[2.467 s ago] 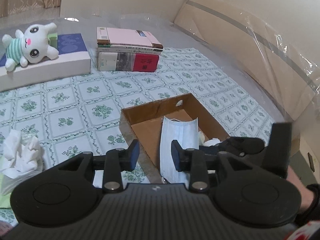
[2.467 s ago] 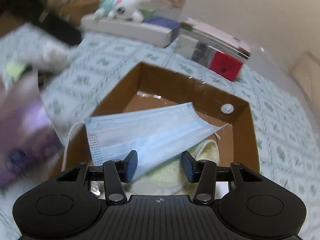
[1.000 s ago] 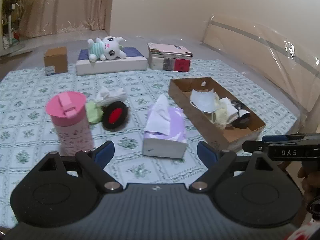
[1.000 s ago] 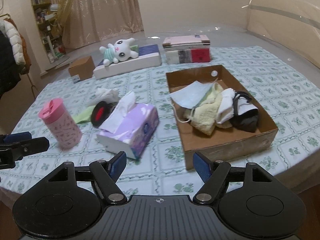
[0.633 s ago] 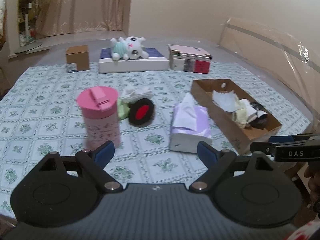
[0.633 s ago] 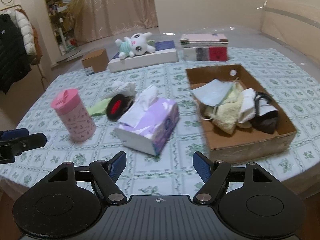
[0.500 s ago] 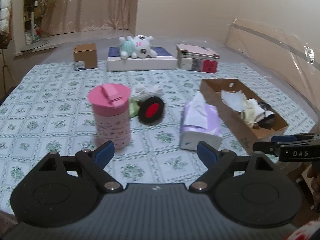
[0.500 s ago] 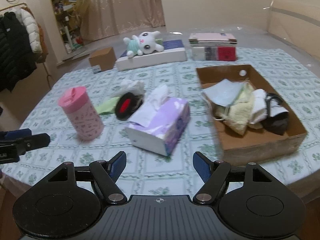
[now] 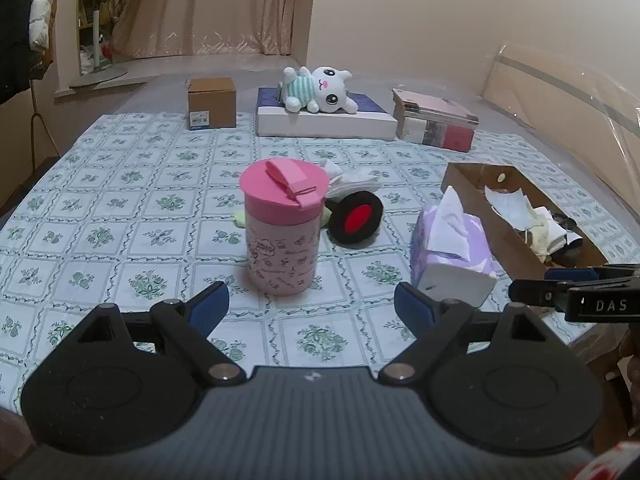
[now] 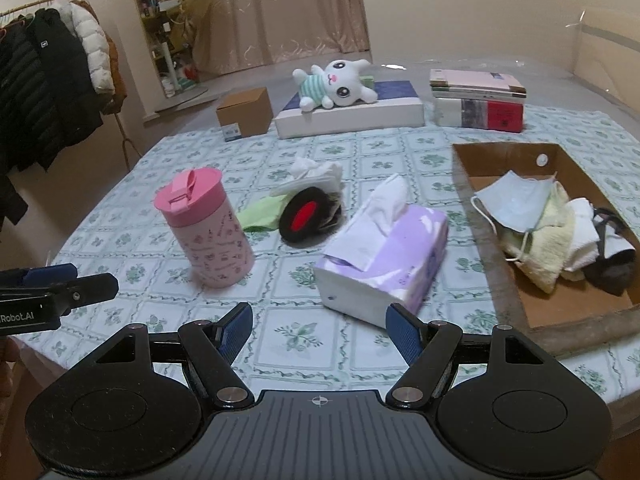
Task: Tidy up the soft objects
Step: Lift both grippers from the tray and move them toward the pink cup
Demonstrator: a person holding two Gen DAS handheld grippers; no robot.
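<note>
The table (image 10: 132,184), covered by a green-patterned cloth, is seen spread ahead of both claws; the cardboard box (image 10: 516,288) is placed ahead and to the right of the right gripper (image 10: 319,330), and a face mask (image 10: 514,200), a yellow cloth (image 10: 540,248), a white cloth (image 10: 582,236) and a dark item are already held in it. The purple tissue pack (image 10: 384,260) is found just beyond the right claw's tips; the pink tumbler (image 9: 282,232) is found directly beyond the left gripper (image 9: 311,306); farther ahead, between the two, the loose soft objects are gathered: a black-and-red pad (image 10: 306,216), a green cloth (image 10: 260,212) touching it, and crumpled white tissue (image 10: 316,172) just behind. Both claws are held spread wide and empty, short of the table edge. The step in hand is judged to be a reach for the remaining pile; it is best approached between tumbler and tissue pack, so that neither is knocked; the pad should be pinched across its thin edge, low to the cloth, and one item should be taken at a time, since the tablecloth could be snagged.
</note>
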